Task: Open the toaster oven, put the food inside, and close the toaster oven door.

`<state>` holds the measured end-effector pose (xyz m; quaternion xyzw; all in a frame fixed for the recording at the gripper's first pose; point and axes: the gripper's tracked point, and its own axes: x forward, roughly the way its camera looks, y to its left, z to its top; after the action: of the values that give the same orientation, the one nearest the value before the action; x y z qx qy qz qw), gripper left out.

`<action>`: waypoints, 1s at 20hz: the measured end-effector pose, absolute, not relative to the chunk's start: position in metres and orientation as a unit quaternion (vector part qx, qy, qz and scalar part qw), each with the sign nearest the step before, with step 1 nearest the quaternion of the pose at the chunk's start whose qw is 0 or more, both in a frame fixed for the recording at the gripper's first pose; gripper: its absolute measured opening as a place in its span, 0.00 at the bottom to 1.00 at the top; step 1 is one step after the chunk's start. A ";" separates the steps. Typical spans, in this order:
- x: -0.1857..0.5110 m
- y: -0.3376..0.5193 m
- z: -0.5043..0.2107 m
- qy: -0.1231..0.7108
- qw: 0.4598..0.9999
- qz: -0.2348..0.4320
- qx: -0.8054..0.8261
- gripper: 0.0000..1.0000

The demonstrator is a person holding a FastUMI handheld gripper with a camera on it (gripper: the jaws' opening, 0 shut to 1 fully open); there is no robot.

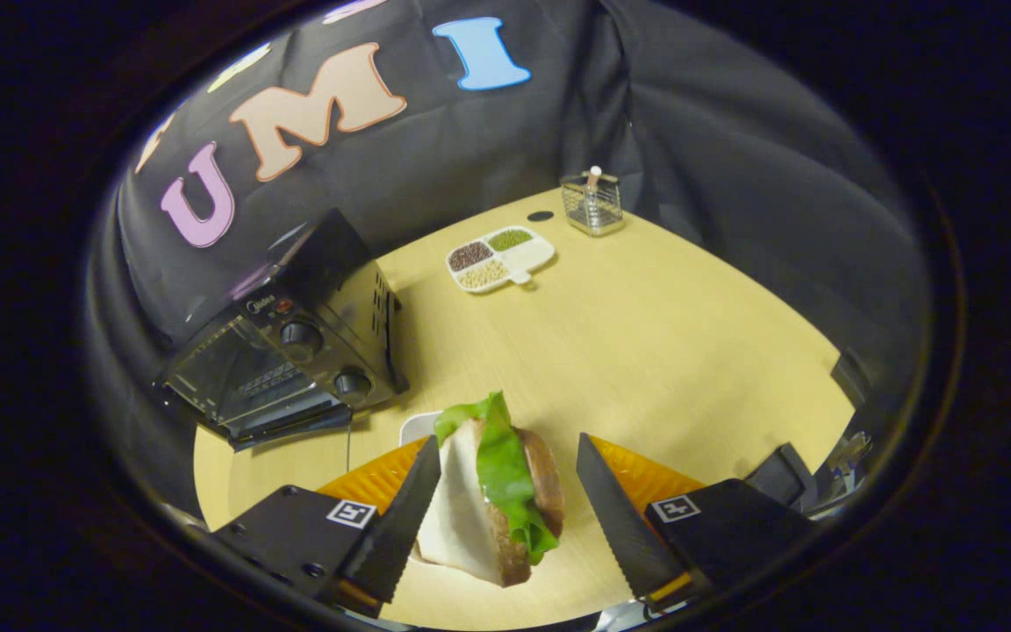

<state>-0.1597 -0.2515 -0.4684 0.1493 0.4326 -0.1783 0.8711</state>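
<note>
My desk [646,351] is pale wood with a rounded edge, set against the booth's black cloth wall. On it, off beyond my fingers on one side, sits the toaster oven [290,355]. Farther back lies a white divided dish [500,259] of beans and grains, then a small wire-mesh holder [592,203]. Between them a small dark round spot [540,216] marks the desk's surface. A white plate [419,427] rests just ahead of my fingers.
</note>
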 end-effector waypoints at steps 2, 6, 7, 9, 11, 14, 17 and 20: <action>-0.162 -0.245 -0.474 0.440 0.864 -0.174 0.172 0.97; -0.164 -0.239 -0.477 0.458 0.846 -0.172 0.211 0.73; -0.164 -0.235 -0.478 0.463 0.839 -0.172 0.229 0.68; -0.160 -0.229 -0.475 0.460 0.831 -0.162 0.268 0.56; -0.155 -0.225 -0.469 0.451 0.832 -0.150 0.286 0.44; -0.154 -0.222 -0.465 0.454 0.834 -0.143 0.277 0.36; -0.152 -0.220 -0.461 0.454 0.837 -0.144 0.270 0.36; -0.145 -0.219 -0.449 0.445 0.840 -0.146 0.274 0.36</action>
<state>-0.1447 -0.2186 -0.4487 0.2743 0.4450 -0.1458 0.8400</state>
